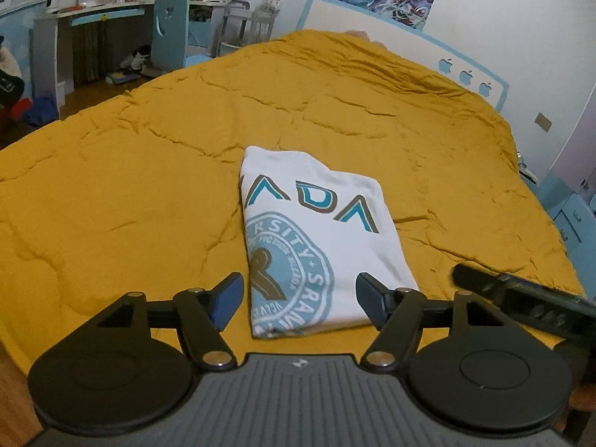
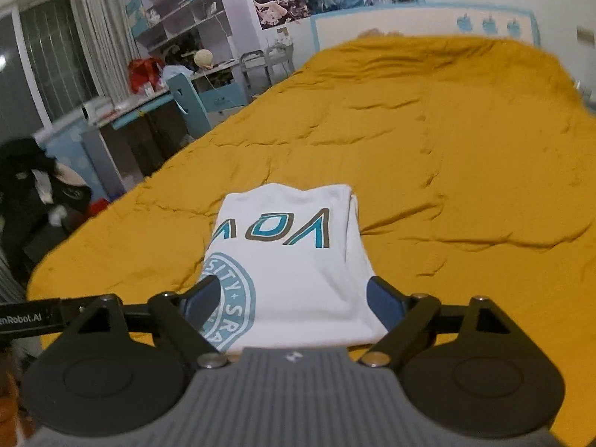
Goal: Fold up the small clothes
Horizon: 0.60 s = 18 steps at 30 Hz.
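Note:
A white T-shirt point(image 1: 316, 231) with a teal round print and teal letters lies folded into a neat rectangle on the mustard-yellow bedspread point(image 1: 149, 186). My left gripper point(image 1: 300, 290) hovers over the shirt's near edge, jaws wide apart, with nothing between the blue pads. In the right wrist view the same shirt point(image 2: 298, 260) lies flat. My right gripper point(image 2: 294, 294) stands open above its near end, gripping nothing. Part of the right gripper point(image 1: 521, 298) shows blurred at the right of the left wrist view.
The bed's blue-and-white headboard point(image 1: 409, 37) stands against the far wall. A cluttered desk point(image 1: 93, 18) and a blue chair point(image 1: 171, 33) are to the left of the bed. A blue bedside cabinet point(image 1: 570, 216) is at the right. Dark clothes point(image 2: 41, 186) are piled on the left.

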Each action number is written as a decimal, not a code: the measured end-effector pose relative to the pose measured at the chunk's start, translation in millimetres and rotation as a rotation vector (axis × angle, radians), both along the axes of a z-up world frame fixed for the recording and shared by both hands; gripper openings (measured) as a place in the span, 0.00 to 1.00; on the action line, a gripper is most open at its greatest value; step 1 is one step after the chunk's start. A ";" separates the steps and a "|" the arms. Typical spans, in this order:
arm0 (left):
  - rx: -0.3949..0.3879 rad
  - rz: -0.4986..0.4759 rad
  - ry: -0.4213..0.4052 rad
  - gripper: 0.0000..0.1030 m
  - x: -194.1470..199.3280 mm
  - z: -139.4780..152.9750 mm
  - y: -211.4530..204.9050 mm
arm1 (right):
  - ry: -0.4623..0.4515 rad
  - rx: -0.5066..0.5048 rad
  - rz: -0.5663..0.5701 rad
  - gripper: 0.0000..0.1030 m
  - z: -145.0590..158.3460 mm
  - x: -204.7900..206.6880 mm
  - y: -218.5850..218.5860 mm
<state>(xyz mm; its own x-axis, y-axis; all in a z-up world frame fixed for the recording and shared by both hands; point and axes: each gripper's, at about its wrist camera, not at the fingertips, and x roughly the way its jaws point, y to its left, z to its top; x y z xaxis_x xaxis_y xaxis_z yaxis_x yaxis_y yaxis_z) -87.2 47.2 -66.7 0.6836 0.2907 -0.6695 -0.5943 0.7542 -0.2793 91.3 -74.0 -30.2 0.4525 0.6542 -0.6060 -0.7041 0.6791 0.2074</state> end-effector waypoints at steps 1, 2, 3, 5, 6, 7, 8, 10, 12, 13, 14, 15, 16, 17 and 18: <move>-0.007 -0.001 0.008 0.79 -0.1 0.8 -1.3 | -0.001 -0.028 -0.003 0.79 1.0 -5.9 2.7; -0.013 -0.004 0.019 0.79 -0.7 1.3 -3.0 | -0.003 -0.048 -0.008 0.79 0.7 -11.7 3.7; -0.016 -0.002 0.027 0.79 -2.7 1.0 -4.8 | -0.007 -0.069 -0.019 0.79 0.7 -18.0 4.4; -0.012 0.011 0.048 0.79 -6.9 0.0 -7.5 | -0.016 -0.102 -0.031 0.79 -0.3 -28.5 4.4; -0.010 0.017 0.060 0.79 -9.2 -0.9 -8.2 | -0.023 -0.117 -0.038 0.79 -0.5 -33.8 3.5; -0.012 0.023 0.070 0.79 -10.5 -2.4 -8.2 | -0.027 -0.126 -0.040 0.79 -0.4 -37.9 2.8; -0.019 0.028 0.079 0.79 -12.3 -4.0 -8.0 | -0.030 -0.134 -0.040 0.79 -0.4 -41.3 2.6; -0.027 0.034 0.086 0.79 -15.4 -6.6 -7.3 | -0.049 -0.147 -0.039 0.79 1.2 -49.7 1.2; -0.033 0.032 0.093 0.79 -17.9 -8.3 -8.2 | -0.064 -0.154 -0.029 0.79 3.1 -54.8 1.2; -0.035 0.033 0.098 0.79 -18.7 -8.8 -8.6 | -0.066 -0.157 -0.022 0.79 4.3 -56.6 1.0; -0.036 0.033 0.103 0.79 -19.1 -9.4 -8.8 | -0.067 -0.159 -0.018 0.79 4.7 -56.5 1.4; -0.037 0.032 0.103 0.79 -19.4 -9.3 -8.8 | -0.067 -0.159 -0.015 0.79 5.7 -57.0 1.7; -0.037 0.032 0.105 0.79 -19.3 -9.3 -8.3 | -0.065 -0.158 -0.013 0.79 6.5 -57.0 1.7; -0.037 0.033 0.106 0.79 -19.3 -8.8 -8.4 | -0.063 -0.157 -0.014 0.79 7.1 -56.6 2.3; -0.037 0.033 0.106 0.79 -19.4 -8.1 -7.9 | -0.062 -0.158 -0.017 0.79 7.9 -56.0 2.7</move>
<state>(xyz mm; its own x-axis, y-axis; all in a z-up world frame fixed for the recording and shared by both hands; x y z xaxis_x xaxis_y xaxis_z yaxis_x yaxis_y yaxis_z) -106.6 39.3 -74.8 0.5989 0.2857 -0.7481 -0.6461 0.7243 -0.2406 35.4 -71.4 -22.3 0.5024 0.5452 -0.6711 -0.7006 0.7115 0.0535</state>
